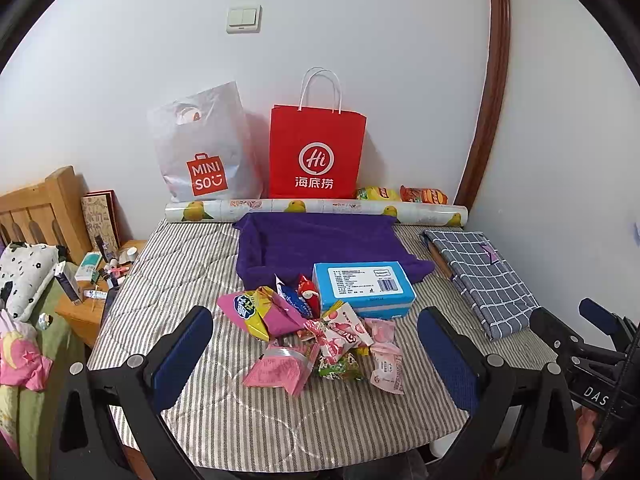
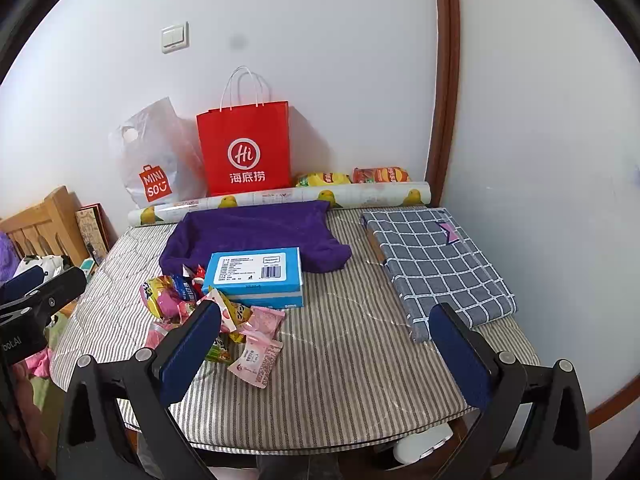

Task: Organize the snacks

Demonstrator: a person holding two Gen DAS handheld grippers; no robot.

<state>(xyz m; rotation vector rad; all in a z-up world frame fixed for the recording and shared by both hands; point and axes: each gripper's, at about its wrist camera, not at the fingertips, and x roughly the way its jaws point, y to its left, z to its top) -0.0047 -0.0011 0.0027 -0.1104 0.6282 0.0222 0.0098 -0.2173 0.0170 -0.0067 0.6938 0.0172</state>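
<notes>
A pile of small snack packets [image 1: 316, 340] lies on the striped table cover, pink, yellow, green and red; it shows in the right wrist view [image 2: 240, 332] too. Behind it sits a blue box [image 1: 364, 286] [image 2: 256, 276] and a purple cloth bin [image 1: 316, 246] [image 2: 252, 236]. My left gripper [image 1: 316, 356] is open and empty, hovering just in front of the pile. My right gripper [image 2: 328, 344] is open and empty, over bare table to the right of the pile. Its body shows at the right edge of the left wrist view [image 1: 592, 344].
A red paper bag [image 1: 316, 152], a Miniso plastic bag [image 1: 204, 152], a rolled sheet [image 1: 316, 208] and two chip bags [image 1: 400, 194] line the back wall. A folded checked cloth [image 2: 436, 268] lies right. A cluttered nightstand [image 1: 92, 280] and bed stand left.
</notes>
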